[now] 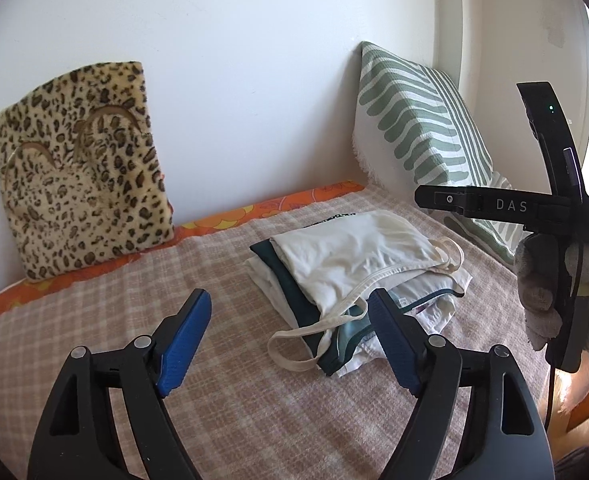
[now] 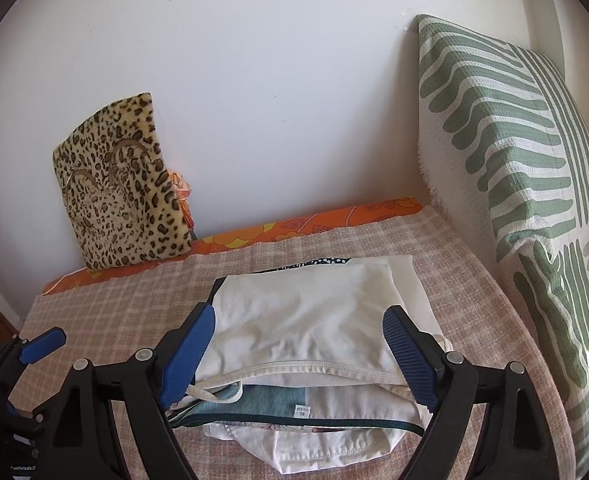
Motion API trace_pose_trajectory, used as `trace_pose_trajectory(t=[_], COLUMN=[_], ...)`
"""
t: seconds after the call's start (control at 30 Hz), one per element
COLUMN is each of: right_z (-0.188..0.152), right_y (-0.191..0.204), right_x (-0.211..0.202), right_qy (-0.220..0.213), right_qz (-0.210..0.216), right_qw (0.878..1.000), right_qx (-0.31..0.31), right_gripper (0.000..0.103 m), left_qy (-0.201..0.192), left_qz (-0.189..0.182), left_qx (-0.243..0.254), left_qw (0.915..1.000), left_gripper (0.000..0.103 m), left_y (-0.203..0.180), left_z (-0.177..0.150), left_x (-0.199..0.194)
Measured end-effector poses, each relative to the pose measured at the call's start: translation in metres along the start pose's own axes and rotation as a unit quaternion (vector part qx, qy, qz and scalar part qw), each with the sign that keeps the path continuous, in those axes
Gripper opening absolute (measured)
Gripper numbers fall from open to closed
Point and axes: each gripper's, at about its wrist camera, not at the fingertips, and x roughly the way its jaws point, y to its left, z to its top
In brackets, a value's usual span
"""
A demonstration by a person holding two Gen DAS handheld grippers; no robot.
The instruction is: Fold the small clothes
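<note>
The left hand-held gripper (image 1: 290,336) stands wide, its blue pads (image 1: 184,340) clear of any cloth, with nothing between them. It points downward at the bed (image 1: 94,320) from the near-left side of the pile (image 1: 358,272); one pad overlaps the pile's near corner in the left wrist view, but whether it touches cannot be told.

The right hand-held gripper (image 2: 298,354) is likewise wide and empty. Its pads frame the near edge of the pile in its own view, above the cloth, not pinching it. In the left wrist view its body shows at the right, gripped by a gloved hand (image 1: 550,280) and held above the bed.

The pile lies at mid-bed on the checked blanket (image 2: 114,304). The top piece is a folded white garment (image 2: 306,320) with thin straps (image 1: 306,336) trailing toward the near-left. Beneath it lie a dark green layer and further white pieces, stacked with edges roughly aligned. The placement suggests finished items gathered on one spot to keep the bed free for folding. The loose straps spoil the outline and could snag.

A leopard cushion (image 1: 82,184) leans on the far wall at left; a striped pillow (image 2: 506,152) stands at the right.

Judgement: both wide, empty grippers suggest the fold is released.
</note>
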Motion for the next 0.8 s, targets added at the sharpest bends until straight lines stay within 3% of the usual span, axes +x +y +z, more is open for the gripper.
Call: trace_pose_trajectory(t=[0.4, 0.67, 0.8], right_z=[-0.041, -0.07, -0.08], right_y=[0.041, 0.056, 0.061], right_x=[-0.048, -0.063, -0.067], right_qy=[-0.022, -0.035, -0.039], right_qz=[-0.033, -0.047, -0.056], right_qw=[0.999, 0.998, 0.998], right_qx=[-0.001, 0.006, 0.005], right_gripper=[0.097, 0.101, 0.101], left_qy=[-0.018, -0.031, -0.036], left_qz=[-0.023, -0.002, 0.008], left_qx=[-0.014, 0.012, 0.024], left_qw=[0.9995, 0.9994, 0.999], left_gripper=[0.083, 0.086, 0.094], left_y=[0.017, 0.011, 0.008], left_z=[-0.026, -0.048, -0.057], left_x=[-0.064, -0.095, -0.107])
